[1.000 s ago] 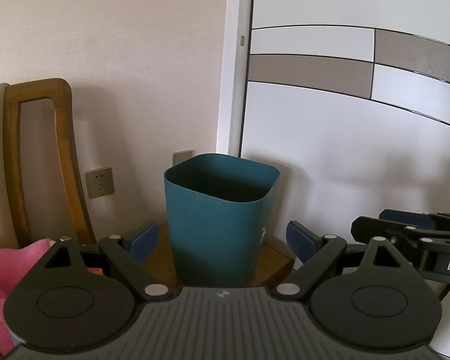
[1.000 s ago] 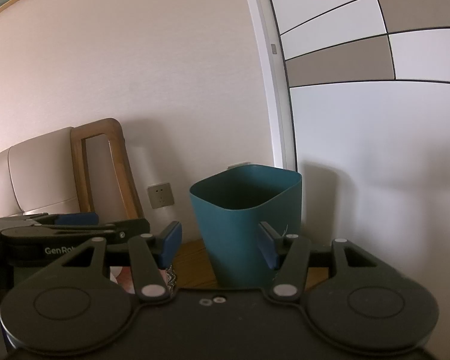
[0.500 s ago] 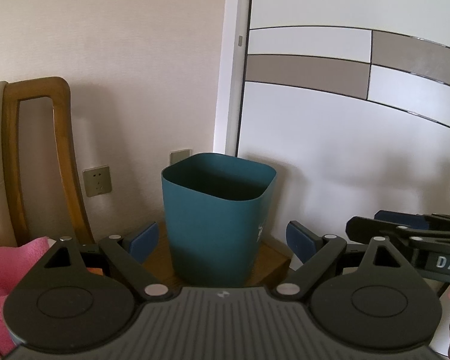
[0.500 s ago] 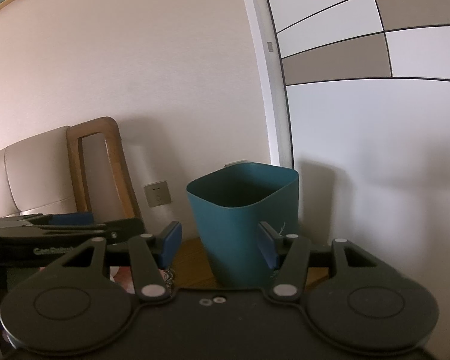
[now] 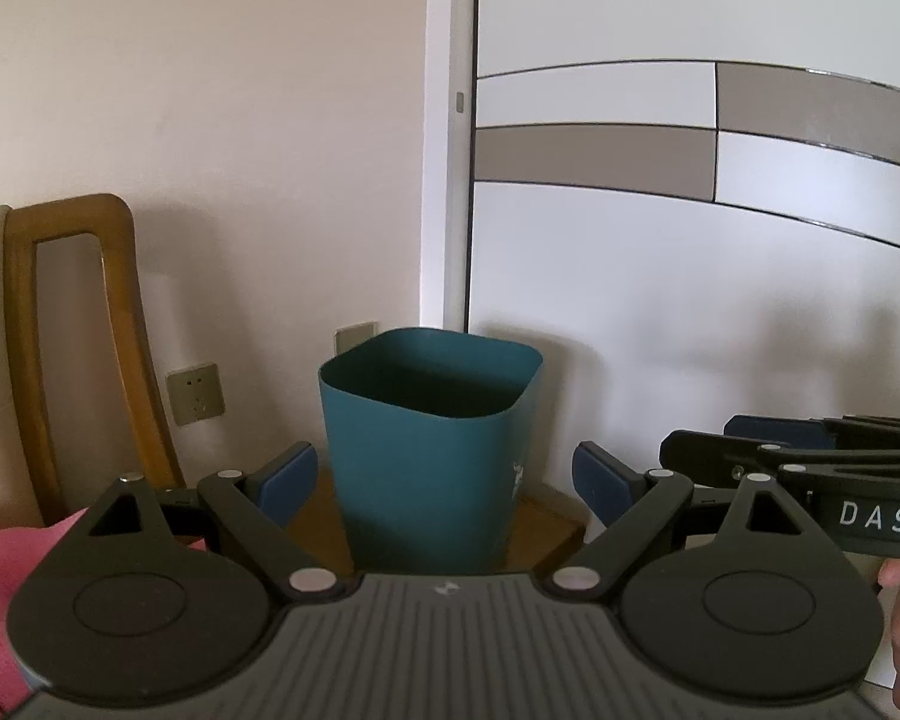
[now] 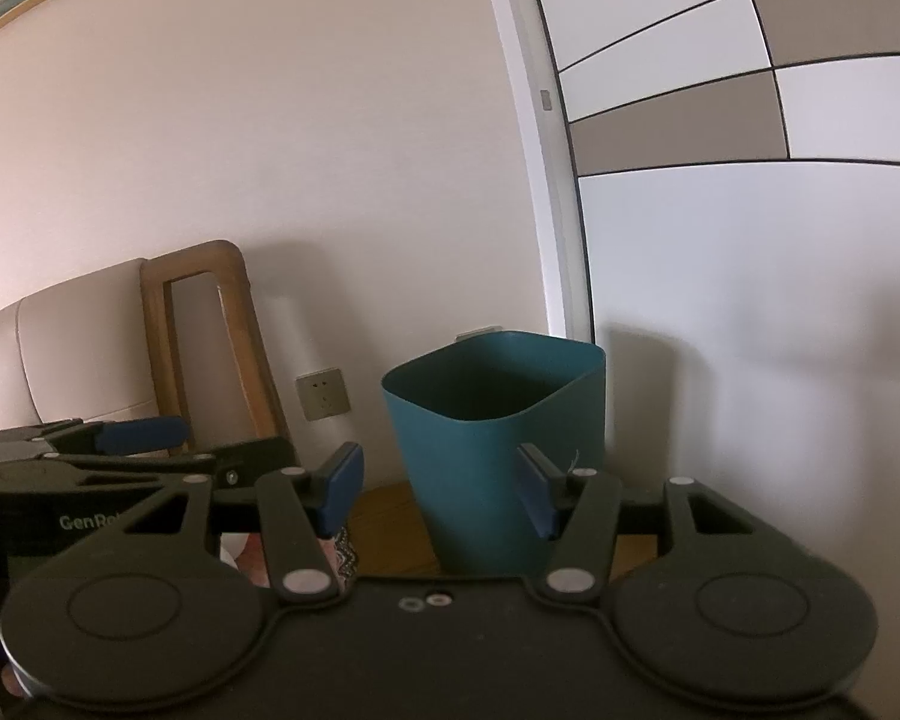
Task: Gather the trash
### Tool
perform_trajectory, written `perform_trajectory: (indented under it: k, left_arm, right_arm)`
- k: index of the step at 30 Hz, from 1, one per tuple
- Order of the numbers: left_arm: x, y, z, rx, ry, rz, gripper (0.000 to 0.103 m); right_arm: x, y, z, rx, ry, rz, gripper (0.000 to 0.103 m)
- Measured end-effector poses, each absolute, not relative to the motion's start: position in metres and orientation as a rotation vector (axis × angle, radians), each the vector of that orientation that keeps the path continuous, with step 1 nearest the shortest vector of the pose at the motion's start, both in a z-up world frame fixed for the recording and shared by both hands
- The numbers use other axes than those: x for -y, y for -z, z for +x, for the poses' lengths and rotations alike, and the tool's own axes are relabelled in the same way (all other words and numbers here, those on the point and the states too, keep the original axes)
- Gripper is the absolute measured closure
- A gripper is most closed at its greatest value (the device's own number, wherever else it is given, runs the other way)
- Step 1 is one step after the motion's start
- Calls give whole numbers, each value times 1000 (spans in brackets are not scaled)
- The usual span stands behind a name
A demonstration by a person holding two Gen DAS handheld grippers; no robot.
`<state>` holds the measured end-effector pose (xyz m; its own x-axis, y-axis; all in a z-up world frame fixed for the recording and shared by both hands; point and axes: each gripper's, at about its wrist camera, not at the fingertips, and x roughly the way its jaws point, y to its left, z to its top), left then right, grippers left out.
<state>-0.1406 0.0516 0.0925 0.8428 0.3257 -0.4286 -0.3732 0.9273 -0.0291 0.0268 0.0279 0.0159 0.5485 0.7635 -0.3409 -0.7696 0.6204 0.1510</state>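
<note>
A teal trash bin (image 5: pixel 426 456) stands upright on a wooden surface (image 5: pixel 540 525) against the wall. It also shows in the right wrist view (image 6: pixel 498 444). My left gripper (image 5: pixel 447 477) is open and empty, its blue pads either side of the bin from a short way back. My right gripper (image 6: pixel 441 483) is open and empty, also facing the bin. The right gripper shows at the right edge of the left wrist view (image 5: pixel 810 450); the left gripper shows at the left of the right wrist view (image 6: pixel 120 450). No trash is visible; the bin's inside is dark.
A wooden chair frame (image 5: pixel 72 324) with a beige cushion stands left of the bin. A pink cloth (image 5: pixel 6 564) lies at lower left. A wall socket (image 5: pixel 195 393) is behind. A white and grey panelled door (image 5: pixel 690 240) fills the right.
Both views have shifted slightly left and down relative to the bin; the grippers stay open and side by side, a touch closer to each other.
</note>
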Motion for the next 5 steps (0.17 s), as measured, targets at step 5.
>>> perform_trajectory:
  k: [5]
  left_arm:
    - [-54, -89, -137, -452, -366, -127, 10]
  right_arm:
    - [-29, -15, 30, -402, -900, -14, 48]
